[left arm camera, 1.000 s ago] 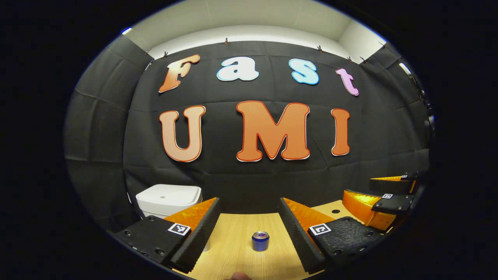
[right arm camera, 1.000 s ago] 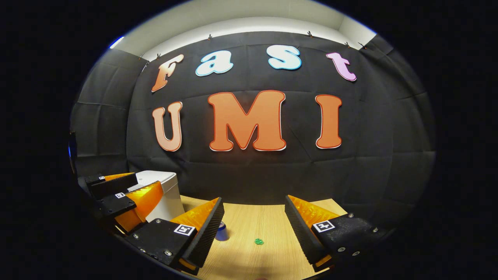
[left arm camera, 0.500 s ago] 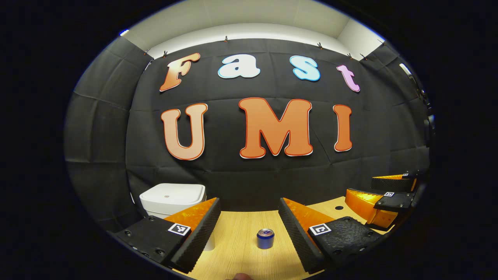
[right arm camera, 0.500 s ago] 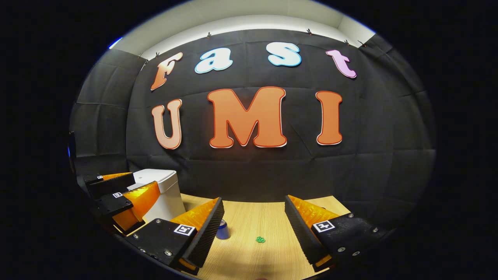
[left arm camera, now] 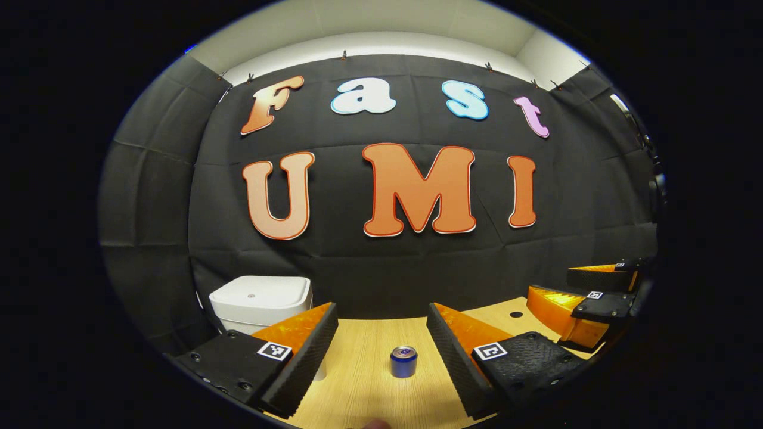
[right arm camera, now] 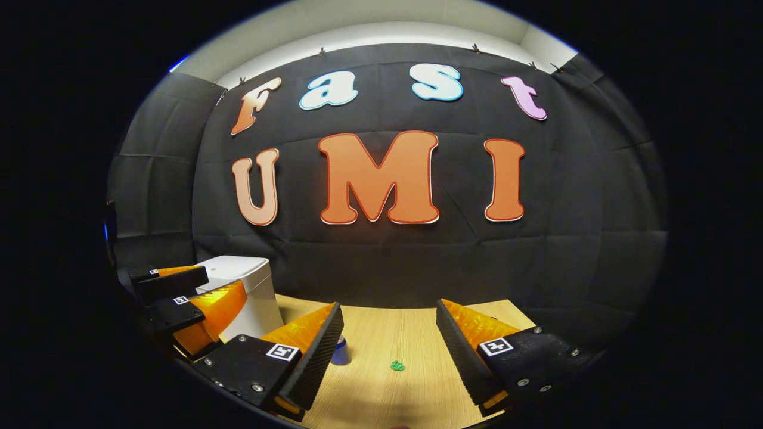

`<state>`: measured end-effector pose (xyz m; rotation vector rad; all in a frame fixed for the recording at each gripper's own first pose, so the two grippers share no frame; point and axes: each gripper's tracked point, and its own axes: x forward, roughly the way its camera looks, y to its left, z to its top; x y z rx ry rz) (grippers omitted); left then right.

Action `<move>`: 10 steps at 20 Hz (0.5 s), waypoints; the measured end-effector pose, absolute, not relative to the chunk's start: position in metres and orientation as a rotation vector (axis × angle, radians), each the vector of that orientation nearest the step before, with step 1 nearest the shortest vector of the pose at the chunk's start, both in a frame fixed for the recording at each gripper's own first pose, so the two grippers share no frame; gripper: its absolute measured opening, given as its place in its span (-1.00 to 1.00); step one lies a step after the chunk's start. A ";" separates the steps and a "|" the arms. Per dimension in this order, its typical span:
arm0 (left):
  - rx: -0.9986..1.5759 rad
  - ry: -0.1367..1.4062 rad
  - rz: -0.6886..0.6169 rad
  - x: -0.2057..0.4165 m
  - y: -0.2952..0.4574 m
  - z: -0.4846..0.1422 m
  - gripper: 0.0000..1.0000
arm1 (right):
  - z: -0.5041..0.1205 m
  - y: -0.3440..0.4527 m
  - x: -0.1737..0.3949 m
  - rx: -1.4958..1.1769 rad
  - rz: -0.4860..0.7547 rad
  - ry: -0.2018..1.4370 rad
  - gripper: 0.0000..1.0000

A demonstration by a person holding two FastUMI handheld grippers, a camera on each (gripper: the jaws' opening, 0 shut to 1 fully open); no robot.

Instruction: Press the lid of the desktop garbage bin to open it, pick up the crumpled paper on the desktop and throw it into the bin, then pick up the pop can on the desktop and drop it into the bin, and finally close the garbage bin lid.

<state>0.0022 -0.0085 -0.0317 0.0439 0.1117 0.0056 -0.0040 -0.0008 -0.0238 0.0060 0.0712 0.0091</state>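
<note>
My left gripper hangs above the near edge of the wooden desktop with its two fingers spread wide and nothing between them. Just beyond the gap, standing upright on the wood and touching neither finger, is the blue pop can. Past my left finger, at the far left of the desktop against the black cloth wall, sits the white garbage bin, its lid down flat. Off to the right in the left gripper view I can see my right gripper, held above the right part of the desktop beside a small dark hole in the wood.

My right gripper is also spread apart and holds nothing. On the wood ahead of it, between the lines of its fingers but well clear of both, lies a small green crumpled paper. The pop can peeks out from behind this gripper's left finger, partly hidden by it. Farther left in the right gripper view my left gripper floats in front of the garbage bin, covering part of the bin's near side; I cannot tell whether it touches the bin.
</note>
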 end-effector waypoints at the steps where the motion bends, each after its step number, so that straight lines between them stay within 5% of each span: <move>1: 0.045 0.114 0.006 0.001 -0.008 -0.032 0.89 | -0.024 -0.001 -0.004 0.005 0.008 0.074 0.87; 10: 0.058 0.137 0.025 0.000 0.002 -0.037 0.90 | -0.030 0.005 -0.003 0.001 0.025 0.088 0.88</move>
